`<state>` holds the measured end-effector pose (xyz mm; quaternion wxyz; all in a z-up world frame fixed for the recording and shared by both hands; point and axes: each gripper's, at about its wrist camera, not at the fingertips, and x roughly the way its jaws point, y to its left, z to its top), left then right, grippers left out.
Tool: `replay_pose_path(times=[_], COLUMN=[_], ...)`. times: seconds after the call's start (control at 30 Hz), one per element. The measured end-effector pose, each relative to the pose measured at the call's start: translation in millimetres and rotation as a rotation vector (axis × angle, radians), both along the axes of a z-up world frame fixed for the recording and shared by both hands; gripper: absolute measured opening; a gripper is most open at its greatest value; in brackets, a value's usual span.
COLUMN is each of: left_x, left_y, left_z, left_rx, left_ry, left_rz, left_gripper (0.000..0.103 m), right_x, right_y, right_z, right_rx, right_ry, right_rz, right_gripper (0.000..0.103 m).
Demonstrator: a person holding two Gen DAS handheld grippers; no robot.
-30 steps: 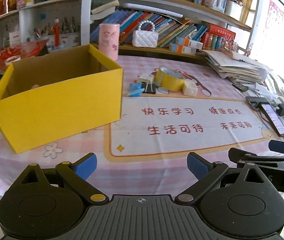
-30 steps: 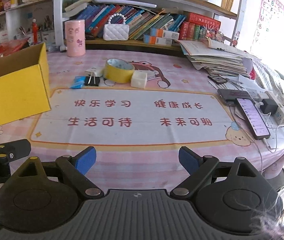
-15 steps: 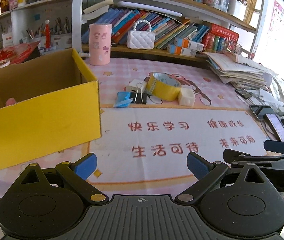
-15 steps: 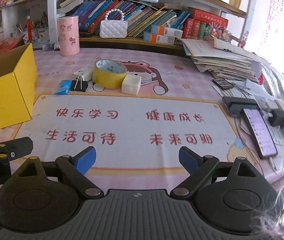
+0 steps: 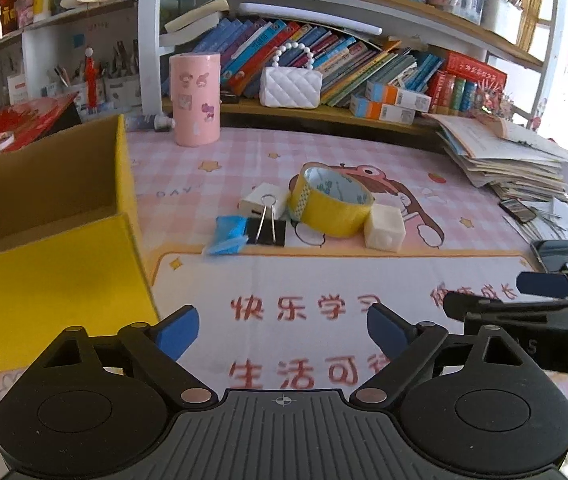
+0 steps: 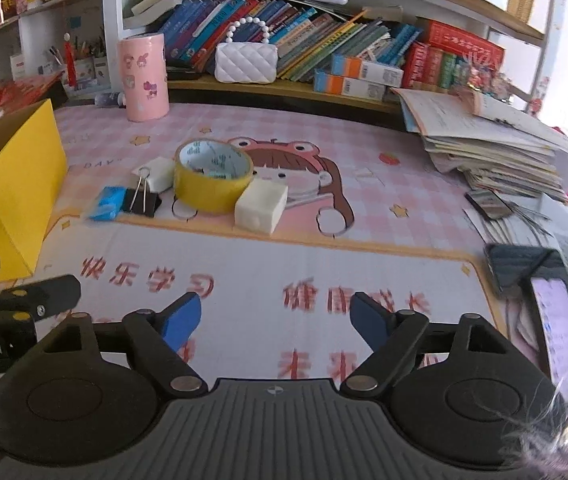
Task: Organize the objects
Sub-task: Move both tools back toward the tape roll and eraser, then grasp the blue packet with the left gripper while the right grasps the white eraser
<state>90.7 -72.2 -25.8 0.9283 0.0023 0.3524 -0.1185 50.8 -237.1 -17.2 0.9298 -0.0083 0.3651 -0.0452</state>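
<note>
Both grippers, left gripper (image 5: 282, 330) and right gripper (image 6: 276, 318), hover empty with fingers wide though just narrowing, short of the yellow tape roll (image 5: 330, 206) mid-bench beside the binder clip (image 5: 267, 229); light and stiff, it looks best pinched across its wall.

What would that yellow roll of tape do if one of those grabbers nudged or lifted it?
The yellow tape roll lies roughly flat on the mat, so a nudge would probably slide it, not roll it. It touches the white cube, which would likely shift too. Being a hollow ring, it looks light and fairly stiff, though its glossy side might slip between the pads.
</note>
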Motion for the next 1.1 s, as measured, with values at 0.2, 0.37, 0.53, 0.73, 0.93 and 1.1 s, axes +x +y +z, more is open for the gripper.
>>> replay_pose_path(times=[0.2,0.37,0.53,0.73,0.93,1.1], left_x=[24.0,50.0,71.6,95.2,117.9,132.9], left_y=[-18.6,-27.4,-31.1,-34.9,-35.1,-26.6], left_z=[-3.2,-9.4,-13.4,-18.6,-28.5,-36.5], left_rx=[0.069,0.099,0.12,0.156,0.197,0.194], left_ry=[-0.018,0.0,0.02,0.036,0.059,0.08], left_rz=[0.043,0.08,0.128,0.179,0.24,0.275], left_gripper=[0.089,0.077,0.071,0.071,0.059,0.053], right_x=[39.7,77.5,111.7,144.9,162.2,160.9], right_y=[-17.3,-27.5,-31.6,-30.5,-32.7,-38.8], right_z=[-5.6,-13.9,-24.3,-41.9,-52.7,-54.3], right_rx=[0.022,0.054,0.094,0.088,0.109,0.151], right_ry=[-0.014,-0.012,0.01,0.053,0.078,0.076], right_rz=[0.059,0.088,0.115,0.134,0.151,0.166], right_gripper=[0.079,0.076,0.074,0.073,0.057,0.046])
